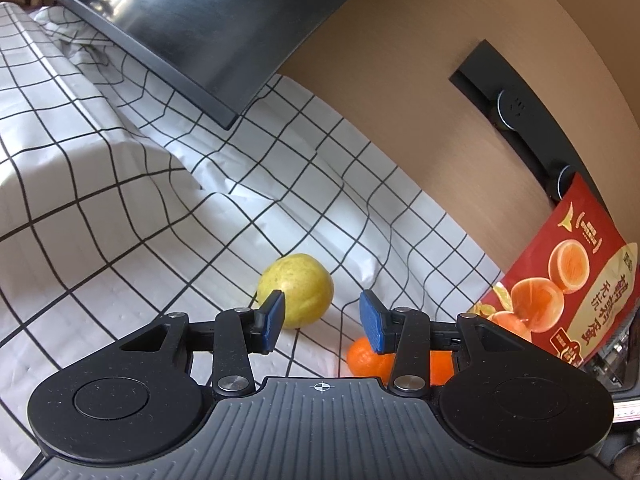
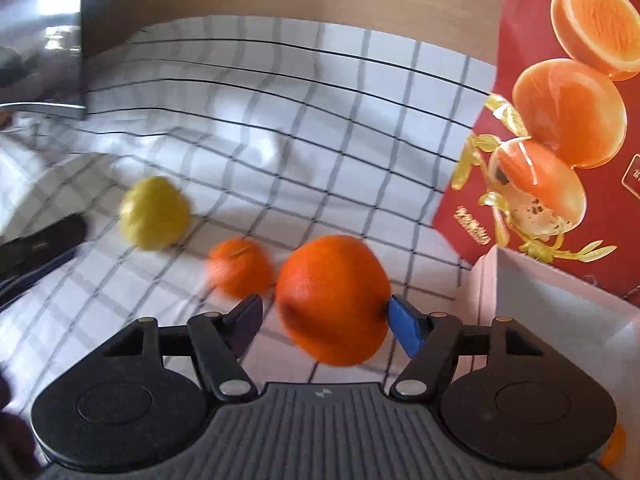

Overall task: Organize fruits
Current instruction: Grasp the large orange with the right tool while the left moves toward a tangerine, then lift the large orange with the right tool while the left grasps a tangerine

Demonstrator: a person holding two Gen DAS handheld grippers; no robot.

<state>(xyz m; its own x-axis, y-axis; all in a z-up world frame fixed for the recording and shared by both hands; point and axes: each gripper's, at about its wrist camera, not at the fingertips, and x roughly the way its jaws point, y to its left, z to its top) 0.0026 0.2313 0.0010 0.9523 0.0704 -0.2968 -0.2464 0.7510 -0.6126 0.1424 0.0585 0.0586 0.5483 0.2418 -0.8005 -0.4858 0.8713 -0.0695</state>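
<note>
Checked white cloth covers the surface, with a red box at the right. My right gripper straddles a large orange, one pad touching, the other clear. My left gripper hangs spread and empty near a yellow fruit and a small orange.

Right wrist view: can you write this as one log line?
right hand-held gripper: open | big orange: between pads, ungripped | small orange, yellow fruit: on cloth

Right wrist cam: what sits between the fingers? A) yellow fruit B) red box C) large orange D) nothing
C: the large orange sits between the right gripper fingers, with the blue pad at its right side; the yellow fruit lies apart on the checked cloth.
</note>
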